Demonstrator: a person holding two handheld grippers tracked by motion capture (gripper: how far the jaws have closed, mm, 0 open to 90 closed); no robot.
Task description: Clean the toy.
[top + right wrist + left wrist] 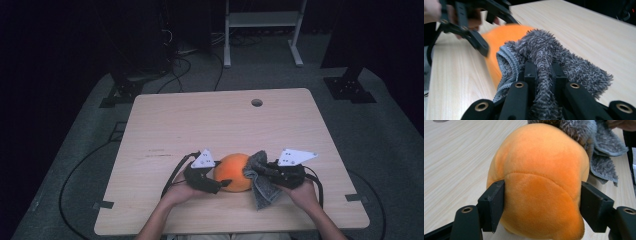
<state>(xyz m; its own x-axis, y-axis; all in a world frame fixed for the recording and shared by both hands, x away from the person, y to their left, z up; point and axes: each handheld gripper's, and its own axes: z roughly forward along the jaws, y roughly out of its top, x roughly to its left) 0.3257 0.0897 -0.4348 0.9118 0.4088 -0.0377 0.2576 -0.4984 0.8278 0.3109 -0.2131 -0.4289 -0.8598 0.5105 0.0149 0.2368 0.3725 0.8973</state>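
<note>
Both fingers grip: left gripper [541, 205] the orange plush [541, 170], right gripper [544, 72] the grey cloth [544, 50] touching it.

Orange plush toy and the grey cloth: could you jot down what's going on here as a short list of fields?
Surface: wooden table
Held thing: orange plush toy, resting on the table
Left gripper: jaws closed on both sides of the toy
Right gripper: shut on a grey fluffy cloth
Cloth position: pressed against the toy's side, part hanging down to the table
Likely activity: wiping the toy while it is held steady
</note>
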